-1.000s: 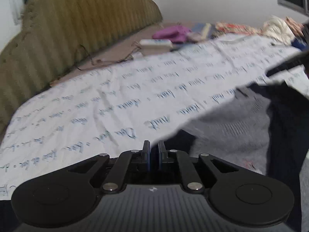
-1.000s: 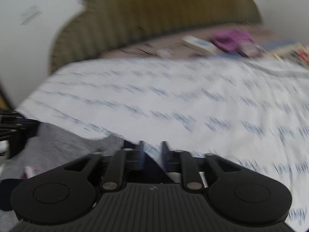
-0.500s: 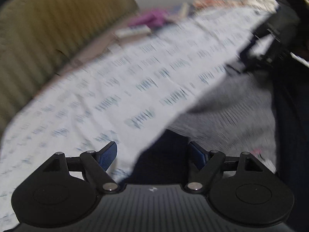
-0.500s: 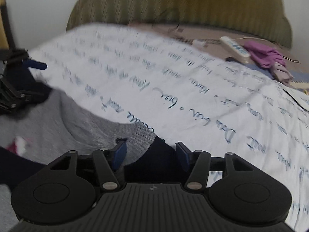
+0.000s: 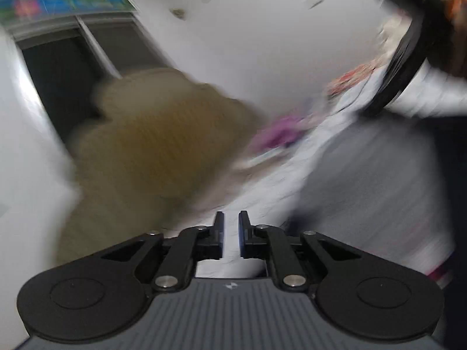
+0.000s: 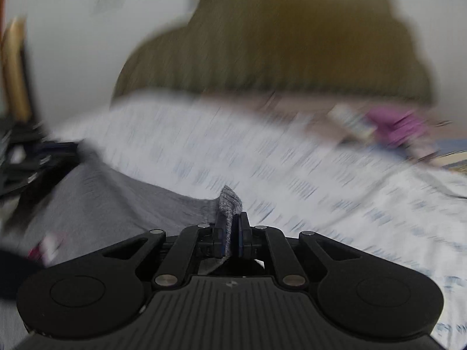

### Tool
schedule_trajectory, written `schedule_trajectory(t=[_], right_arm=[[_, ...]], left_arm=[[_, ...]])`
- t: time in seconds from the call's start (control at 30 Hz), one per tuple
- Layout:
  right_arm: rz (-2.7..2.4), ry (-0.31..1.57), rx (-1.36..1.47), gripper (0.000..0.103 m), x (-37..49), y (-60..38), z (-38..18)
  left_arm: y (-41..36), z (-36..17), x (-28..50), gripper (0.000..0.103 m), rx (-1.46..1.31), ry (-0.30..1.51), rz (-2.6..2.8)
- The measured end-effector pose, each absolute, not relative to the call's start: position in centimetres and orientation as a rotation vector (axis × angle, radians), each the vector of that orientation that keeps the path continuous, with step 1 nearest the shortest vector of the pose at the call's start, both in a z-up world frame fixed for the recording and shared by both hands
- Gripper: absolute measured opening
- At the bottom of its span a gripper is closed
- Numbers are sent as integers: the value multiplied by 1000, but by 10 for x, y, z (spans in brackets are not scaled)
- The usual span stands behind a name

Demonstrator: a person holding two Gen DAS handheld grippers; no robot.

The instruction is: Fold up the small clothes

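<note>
A grey knit garment (image 6: 96, 204) with dark navy parts lies on the white printed bedsheet (image 6: 262, 157). My right gripper (image 6: 231, 221) is shut on a pinched corner of the grey garment, which sticks up between the fingers. In the left wrist view the grey garment (image 5: 379, 192) hangs at the right, blurred. My left gripper (image 5: 231, 221) has its fingers close together with a narrow gap; no cloth shows between the tips. The other gripper shows dimly at the left edge of the right wrist view (image 6: 35, 157).
An olive ribbed headboard (image 6: 292, 43) stands behind the bed. A purple cloth (image 6: 397, 122) and a white remote-like item (image 6: 347, 116) lie near it. A dark doorway (image 5: 58, 81) and white wall show in the left wrist view. Both views are motion-blurred.
Both grippers went from open to closed. The right one now pinches the garment's grey corner. Both have lifted and tilted upward, and the left view has swung toward the wall.
</note>
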State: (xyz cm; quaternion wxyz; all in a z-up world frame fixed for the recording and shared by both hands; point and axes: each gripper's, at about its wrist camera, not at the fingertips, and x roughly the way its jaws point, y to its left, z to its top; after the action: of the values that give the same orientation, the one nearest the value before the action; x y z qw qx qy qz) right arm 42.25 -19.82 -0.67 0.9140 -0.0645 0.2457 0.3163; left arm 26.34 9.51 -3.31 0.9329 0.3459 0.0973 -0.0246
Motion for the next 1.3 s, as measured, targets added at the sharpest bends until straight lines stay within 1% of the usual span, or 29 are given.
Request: schedule_trajectory(t=[0.03,0.07,0.1,0.13,0.17,0.2,0.27,0.33,0.47,0.5,0.53,0.57,0.6,0.63,0.67,0.7,0.77,0.83,0.9,0.97,1.1,1.17,1.2,1.23,1.3], right_arm=[[613,547,-132,39,427,-201,-15],[581,603,-137,46,433,-201,-24],[558,640,-137,51,435,-202,-31],[546,642,-132,51,434,-204,-34],[545,623,-116,51,431,-206,-33],[549,605,-87,52,428,-209,-31],[575,620,-32,55,429,-213,-27],[591,664,-47,56,432,-211,-28],[552,736,-151,58,439,-194,-45],[547,748,-155,60,440,-193,-51],[543,754,-153,62,440,-193,-56],[541,753,-149,63,439,-193,-61],[542,743,-145,65,438,-194,-65],[545,729,-136,66,436,-195,-67],[547,723,-122,67,436,-197,-69],[549,720,-107,67,436,-199,-69],[557,718,-84,68,437,-202,-70],[562,718,-79,68,438,-204,-70],[560,712,-87,68,436,-203,-71],[558,704,-89,69,435,-203,-71],[564,694,-71,72,434,-205,-73],[573,693,-63,77,435,-205,-75],[579,695,-71,81,435,-204,-75],[577,697,-91,82,435,-200,-74],[562,695,-140,81,434,-192,-69]], left_arm=[[102,-40,273,32,700,301,-57],[111,-44,279,43,655,386,-66],[120,-45,282,44,600,429,-60],[127,-44,284,44,555,444,-39],[131,-42,282,50,525,440,-23],[133,-39,280,66,509,428,-28],[134,-38,280,86,521,418,-42],[131,-42,292,85,534,462,-78],[117,-53,321,84,505,671,-301],[113,-57,322,84,507,691,-342],[109,-58,320,84,522,671,-348],[106,-61,324,83,533,668,-348],[106,-62,326,69,518,679,-350],[109,-61,330,59,475,705,-362],[112,-60,335,43,425,732,-378],[113,-58,338,25,400,746,-379],[115,-57,344,11,387,763,-346],[123,-56,349,7,321,786,-319],[126,-49,347,5,331,735,-245],[134,-42,346,4,323,697,-181],[159,-35,348,4,261,711,-124],[161,-46,351,4,276,756,-110],[159,-56,352,4,306,773,-95],[154,-62,352,4,332,762,-89],[147,-59,347,6,351,733,-86]])
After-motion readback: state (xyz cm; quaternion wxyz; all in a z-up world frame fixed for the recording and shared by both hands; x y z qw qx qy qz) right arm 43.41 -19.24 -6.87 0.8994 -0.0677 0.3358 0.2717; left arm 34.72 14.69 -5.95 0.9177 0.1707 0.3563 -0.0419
